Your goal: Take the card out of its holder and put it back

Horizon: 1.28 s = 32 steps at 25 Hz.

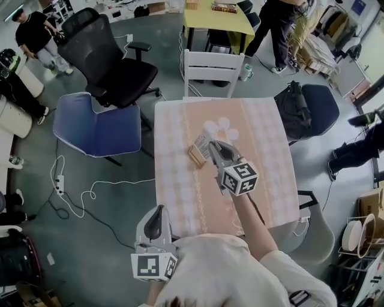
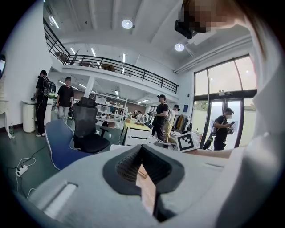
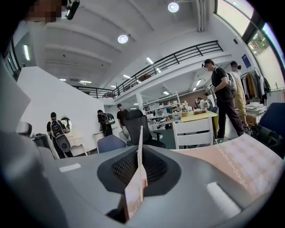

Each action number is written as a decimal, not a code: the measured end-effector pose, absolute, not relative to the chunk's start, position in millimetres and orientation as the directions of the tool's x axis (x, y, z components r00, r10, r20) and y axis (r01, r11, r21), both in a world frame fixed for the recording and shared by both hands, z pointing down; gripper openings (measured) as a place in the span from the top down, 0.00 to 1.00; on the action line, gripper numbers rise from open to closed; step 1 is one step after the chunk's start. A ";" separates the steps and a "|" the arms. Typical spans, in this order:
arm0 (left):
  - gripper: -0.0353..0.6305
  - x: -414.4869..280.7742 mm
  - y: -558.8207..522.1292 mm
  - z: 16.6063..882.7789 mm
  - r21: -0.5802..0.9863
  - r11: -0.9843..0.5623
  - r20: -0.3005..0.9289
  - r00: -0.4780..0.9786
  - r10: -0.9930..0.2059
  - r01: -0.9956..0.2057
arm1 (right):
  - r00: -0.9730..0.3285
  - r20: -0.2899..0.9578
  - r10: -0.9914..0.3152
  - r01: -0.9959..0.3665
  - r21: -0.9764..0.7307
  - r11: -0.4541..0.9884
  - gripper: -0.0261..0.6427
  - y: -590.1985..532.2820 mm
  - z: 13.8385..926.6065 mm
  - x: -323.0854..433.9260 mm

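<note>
A small wooden card holder (image 1: pixel 195 156) lies on the pink checked tablecloth (image 1: pixel 180 198). Just right of the holder, my right gripper (image 1: pixel 211 147) is shut on a thin pale card (image 1: pixel 203 146), a little above the cloth. In the right gripper view the card (image 3: pixel 136 191) stands edge-on between the jaws of the right gripper (image 3: pixel 140 153), sticking up past them. My left gripper (image 1: pixel 157 211) hangs off the table's near left corner, jaws together and empty. In its own view the left gripper (image 2: pixel 141 149) shows nothing between the pads; the right gripper's marker cube (image 2: pixel 187 141) shows beyond.
A white chair (image 1: pixel 213 66) stands at the table's far side, a yellow table (image 1: pixel 216 18) behind it. A black office chair (image 1: pixel 114 60) and a blue chair (image 1: pixel 96 126) are on the left, a backpack on a chair (image 1: pixel 297 108) on the right. Cables (image 1: pixel 72 192) cross the floor. People stand around.
</note>
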<state>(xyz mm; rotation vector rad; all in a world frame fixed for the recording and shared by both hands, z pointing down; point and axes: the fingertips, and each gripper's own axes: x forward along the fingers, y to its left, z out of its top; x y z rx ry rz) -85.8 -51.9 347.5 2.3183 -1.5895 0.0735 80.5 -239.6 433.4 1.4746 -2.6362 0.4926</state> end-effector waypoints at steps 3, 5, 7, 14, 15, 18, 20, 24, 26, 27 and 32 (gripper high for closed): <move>0.95 -86.1 -47.9 342.6 0.235 -0.331 0.210 0.380 -0.901 -0.914 | -0.531 0.184 -0.827 -0.841 -0.237 0.487 0.94 -228.6 413.1 82.8; 0.95 -85.4 -45.7 339.8 0.224 -0.341 0.201 0.386 -0.900 -0.913 | -0.525 0.150 -0.838 -0.842 -0.237 0.485 0.94 -220.3 394.9 86.0; 0.95 -84.7 -41.2 340.1 0.211 -0.355 0.203 0.396 -0.896 -0.911 | -0.509 0.121 -0.852 -0.849 -0.235 0.474 0.94 -208.2 375.3 91.3; 0.95 -81.4 -31.9 336.9 0.197 -0.390 0.191 0.425 -0.885 -0.900 | -0.453 0.013 -0.891 -0.870 -0.225 0.439 0.94 -162.9 317.9 110.0; 0.95 -81.5 -30.9 336.6 0.196 -0.393 0.191 0.428 -0.883 -0.898 | -0.446 0.005 -0.895 -0.873 -0.222 0.434 0.94 -157.0 313.2 112.6; 0.95 -82.3 -29.6 336.1 0.196 -0.404 0.186 0.439 -0.879 -0.893 | -0.437 -0.001 -0.900 -0.883 -0.194 0.428 0.94 -139.5 302.6 117.0; 0.95 -82.5 -29.0 335.7 0.194 -0.416 0.184 0.449 -0.874 -0.889 | -0.432 0.000 -0.902 -0.887 -0.183 0.425 0.94 -126.7 298.2 119.4; 0.95 -80.2 -24.7 331.6 0.176 -0.458 0.177 0.486 -0.856 -0.871 | -0.415 -0.010 -0.910 -0.891 -0.197 0.409 0.94 -98.4 290.7 127.0; 0.95 -81.8 -24.0 328.9 0.170 -0.466 0.174 0.492 -0.853 -0.868 | -0.405 -0.013 -0.914 -0.895 -0.202 0.399 0.94 -85.0 286.9 130.3; 0.95 -83.5 -24.3 328.2 0.168 -0.465 0.173 0.490 -0.854 -0.869 | -0.401 -0.015 -0.916 -0.896 -0.203 0.396 0.94 -79.3 285.2 131.2; 0.95 -92.3 -20.9 331.9 0.166 -0.453 0.181 0.479 -0.859 -0.876 | -0.387 -0.033 -0.921 -0.899 -0.209 0.385 0.94 -52.8 282.2 133.1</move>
